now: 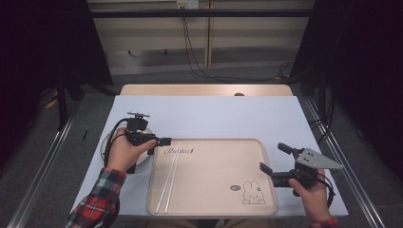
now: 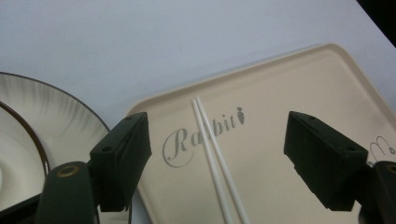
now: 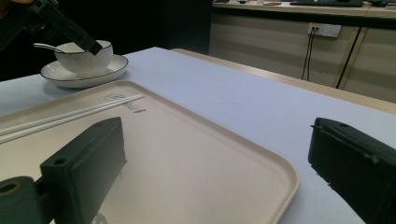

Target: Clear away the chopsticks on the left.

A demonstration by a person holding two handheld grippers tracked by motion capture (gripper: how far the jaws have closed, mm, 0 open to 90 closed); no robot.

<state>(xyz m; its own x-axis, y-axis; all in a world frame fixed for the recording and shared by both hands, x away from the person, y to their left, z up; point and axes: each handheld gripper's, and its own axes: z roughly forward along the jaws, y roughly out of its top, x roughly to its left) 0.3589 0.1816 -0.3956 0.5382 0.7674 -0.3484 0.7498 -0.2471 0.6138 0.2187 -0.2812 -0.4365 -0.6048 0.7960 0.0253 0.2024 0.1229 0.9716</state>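
Tray (image 1: 214,190) reads "Rabbit" (grey script) beside chopsticks (image 1: 170,176) — left gripper (image 1: 159,141) and right gripper (image 1: 274,159) both wide, empty.

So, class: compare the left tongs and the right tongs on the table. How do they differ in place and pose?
The left tongs hover at the tray's left edge, beside the bowl on its plate; the right tongs sit at the tray's right edge. The left tongs point along the table toward the chopsticks; the right tongs point inward, away from any item. Both are black, open and hold nothing.
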